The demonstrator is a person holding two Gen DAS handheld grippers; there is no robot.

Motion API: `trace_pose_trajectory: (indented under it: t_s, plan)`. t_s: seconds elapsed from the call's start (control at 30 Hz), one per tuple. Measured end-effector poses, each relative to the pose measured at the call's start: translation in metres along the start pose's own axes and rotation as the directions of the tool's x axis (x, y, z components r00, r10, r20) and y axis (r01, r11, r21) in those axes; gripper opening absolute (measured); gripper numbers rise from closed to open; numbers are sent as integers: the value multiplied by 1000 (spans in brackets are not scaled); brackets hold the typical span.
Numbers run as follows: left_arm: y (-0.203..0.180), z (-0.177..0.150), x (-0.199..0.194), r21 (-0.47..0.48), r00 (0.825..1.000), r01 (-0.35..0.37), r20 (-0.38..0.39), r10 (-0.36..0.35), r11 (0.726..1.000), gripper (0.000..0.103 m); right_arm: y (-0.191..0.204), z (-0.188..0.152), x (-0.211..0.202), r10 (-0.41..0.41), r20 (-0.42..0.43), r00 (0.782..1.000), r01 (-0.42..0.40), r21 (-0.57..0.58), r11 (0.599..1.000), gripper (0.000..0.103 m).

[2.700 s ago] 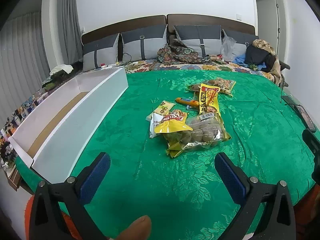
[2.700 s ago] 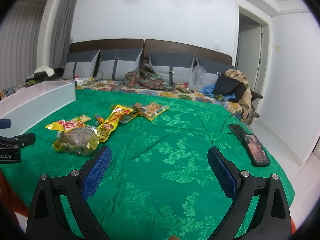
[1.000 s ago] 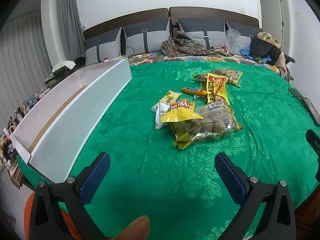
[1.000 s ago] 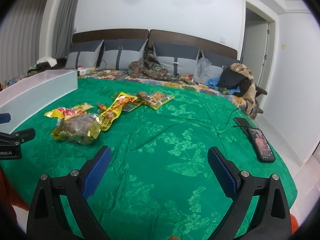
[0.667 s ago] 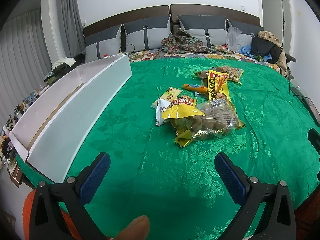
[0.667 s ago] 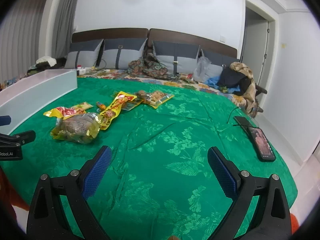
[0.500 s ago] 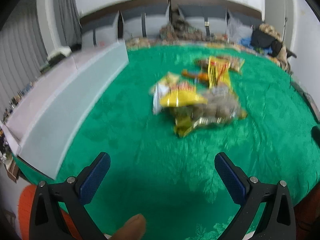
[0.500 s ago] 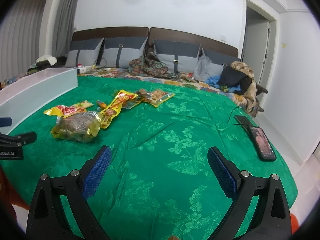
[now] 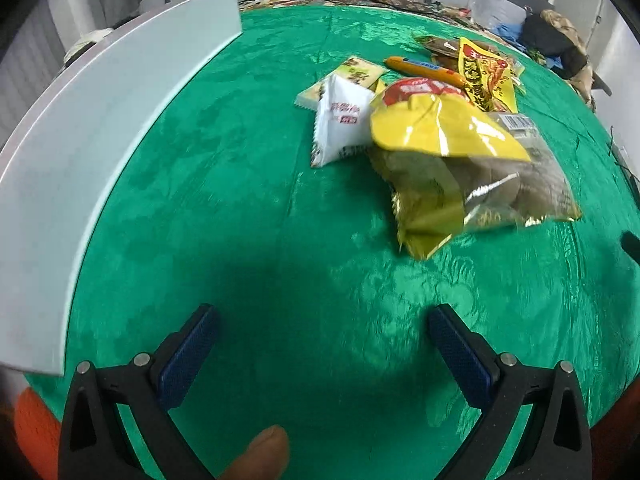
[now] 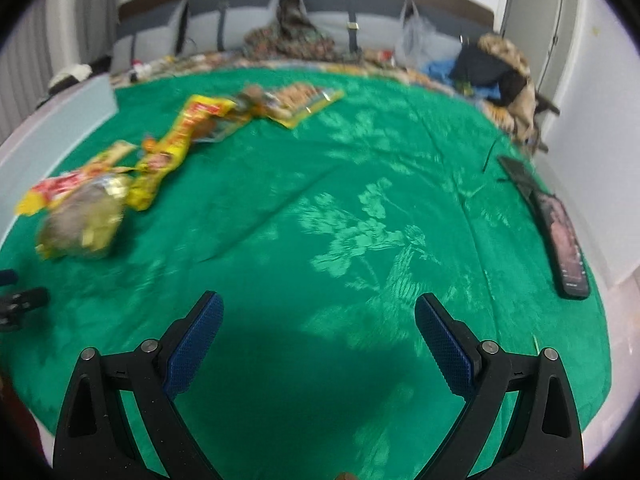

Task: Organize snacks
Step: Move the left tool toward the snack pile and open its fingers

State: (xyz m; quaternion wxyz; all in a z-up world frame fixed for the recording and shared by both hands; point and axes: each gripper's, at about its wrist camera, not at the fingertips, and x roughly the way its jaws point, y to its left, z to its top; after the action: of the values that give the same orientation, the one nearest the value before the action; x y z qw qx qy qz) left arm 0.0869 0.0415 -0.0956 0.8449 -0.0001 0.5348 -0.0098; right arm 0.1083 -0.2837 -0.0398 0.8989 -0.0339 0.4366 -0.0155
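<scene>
Several snack packs lie in a loose pile on the green bedspread [image 9: 240,168]. Nearest is a clear bag of brown snacks with a yellow top [image 9: 472,168], with a white packet [image 9: 340,120] beside it, a yellow strip pack [image 9: 486,76] and an orange stick [image 9: 424,70] behind. My left gripper [image 9: 320,340] is open and empty, low over the bedspread, short of the pile. My right gripper [image 10: 318,330] is open and empty over bare bedspread; the pile [image 10: 92,208] lies to its far left, with a flat snack pack [image 10: 300,104] further back.
A long white open box [image 9: 100,128] runs along the bed's left side. A phone [image 10: 566,240] and a dark remote [image 10: 516,172] lie near the right edge. Pillows and heaped clothes [image 10: 500,68] line the headboard. The bed's front edge is close below both grippers.
Both grippers have tipped down and moved forward toward the bedspread; the left one is much closer to the snack pile. Both stay open and empty.
</scene>
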Motion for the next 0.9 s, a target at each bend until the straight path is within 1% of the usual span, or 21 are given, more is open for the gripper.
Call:
trace_pose_trajectory:
  t_s: [0.13,0.27,0.37,0.53,0.67,0.83,0.9]
  plan:
    - [-1,7,4,-3,1000,-1,-1,1,1000,103,-15,10,29,-40,-38,998,40,5,999,98]
    - [1,10,5,-19,1000,-7,20,8,1000,103,-26,12,46,-63,-51,997,64,11,998,98]
    - [1,8,4,-15,999,-8,38,8,1000,103,-34,9,47,-45,-32,998,47,45,998,98]
    - [1,5,3,-11,998,-6,54,7,1000,103,-46,10,53,20,-48,999,-15,113,994,100]
    - [0,-2,-1,-30,996,-18,86,20,999,103,-45,11,53,16,-49,999,-11,111,994,100]
    - [1,-3,-3,-8,999,1,52,-1,1000,103,-45,11,54,15,-49,999,-10,110,994,100]
    - [4,-6,-6,-5,999,12,49,-11,1000,103,-44,11,54,16,-49,999,-10,110,994,100]
